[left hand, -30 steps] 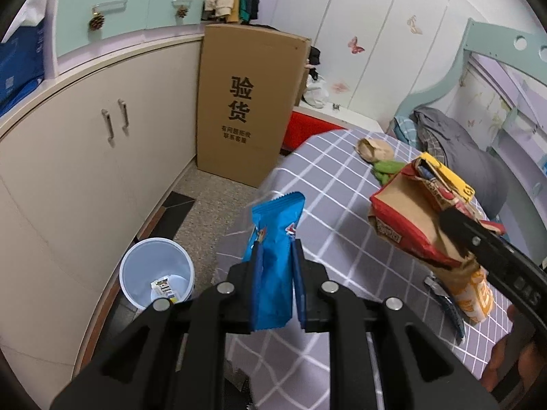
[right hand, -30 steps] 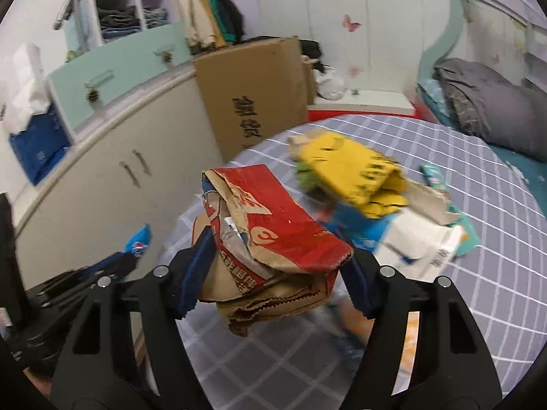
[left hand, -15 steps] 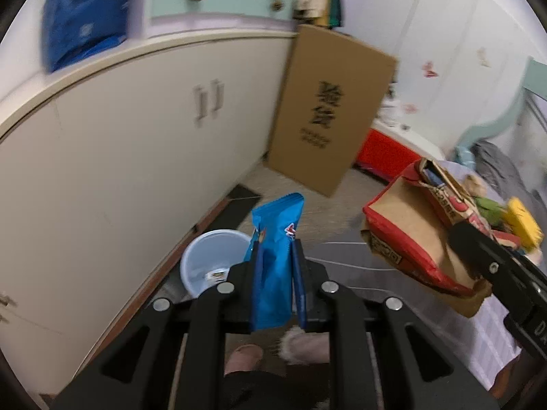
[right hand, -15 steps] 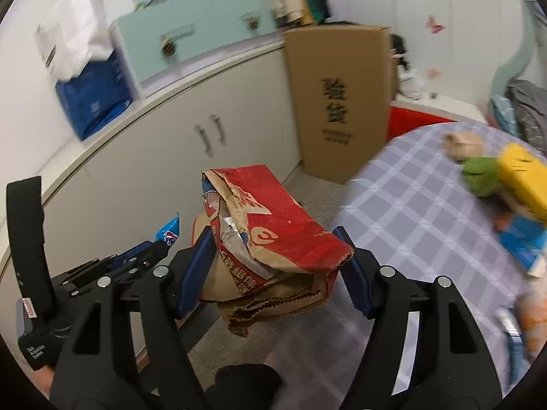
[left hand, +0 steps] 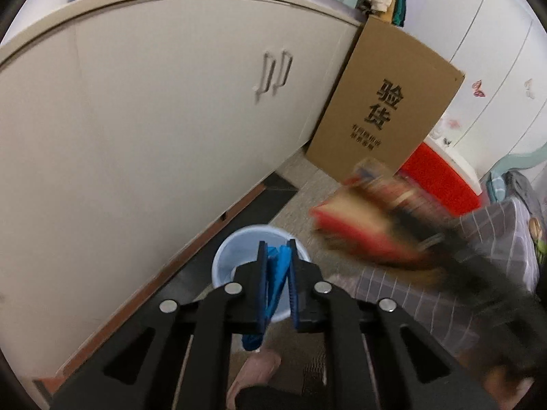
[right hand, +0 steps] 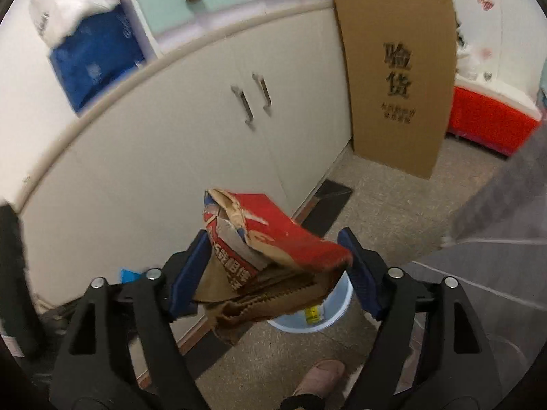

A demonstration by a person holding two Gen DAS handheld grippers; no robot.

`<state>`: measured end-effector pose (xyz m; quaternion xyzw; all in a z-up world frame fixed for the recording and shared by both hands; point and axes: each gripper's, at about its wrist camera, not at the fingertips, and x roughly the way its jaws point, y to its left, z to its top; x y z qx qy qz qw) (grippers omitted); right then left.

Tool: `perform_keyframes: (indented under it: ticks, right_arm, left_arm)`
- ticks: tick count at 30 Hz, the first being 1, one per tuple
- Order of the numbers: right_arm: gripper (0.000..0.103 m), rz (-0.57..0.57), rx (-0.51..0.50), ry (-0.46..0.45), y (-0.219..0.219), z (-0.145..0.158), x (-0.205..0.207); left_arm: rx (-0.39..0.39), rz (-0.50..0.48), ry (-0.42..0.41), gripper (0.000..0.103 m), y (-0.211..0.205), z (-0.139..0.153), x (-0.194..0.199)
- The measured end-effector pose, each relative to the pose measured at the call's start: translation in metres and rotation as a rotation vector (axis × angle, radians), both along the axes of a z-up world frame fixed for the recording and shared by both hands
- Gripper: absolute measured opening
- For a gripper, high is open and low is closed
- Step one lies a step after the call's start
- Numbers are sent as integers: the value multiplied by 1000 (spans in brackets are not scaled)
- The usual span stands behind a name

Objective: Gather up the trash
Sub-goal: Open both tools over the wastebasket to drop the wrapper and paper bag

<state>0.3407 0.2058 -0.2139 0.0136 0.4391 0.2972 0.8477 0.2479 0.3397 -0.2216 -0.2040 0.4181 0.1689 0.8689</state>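
Your left gripper [left hand: 276, 285] grips the blue wrapper [left hand: 273, 294] above the bin [left hand: 225, 256]; your right gripper [right hand: 273, 273] clamps the crumpled paper bag [right hand: 270, 256]. Release off-centre and the bulky bag may catch the rim.

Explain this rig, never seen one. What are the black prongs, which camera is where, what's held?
No robot: a person holds a two-finger gripper in each hand, with a fisheye camera on each looking along its fingers. In the left wrist view, the left gripper pinches a blue wrapper over a pale blue bin on the floor. In the right wrist view, the right gripper clamps a crumpled red and brown paper bag above the same bin, by a white cabinet and a cardboard box. The person's slipper shows below.
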Motion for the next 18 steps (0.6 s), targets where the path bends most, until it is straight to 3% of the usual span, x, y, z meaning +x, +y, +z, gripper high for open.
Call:
perform_keyframes:
  ticks: [2,3,5,18]
  right_arm:
    - [83,-3,-19,76,10,-27,14]
    - [88,0,11,70,11,-37,18]
    - [95,-16,-20,55,11,-47,21]
    - [96,-133,-58,-11,-26,-45,16]
  left_arm:
    - [-12,7,0,9,8,-4,12]
    - [-29,-1,-17,9,13,-7,18]
    - [-34,-6,14,9,17,-14,27]
    - [-18,-53,78,9,-2,-44,53]
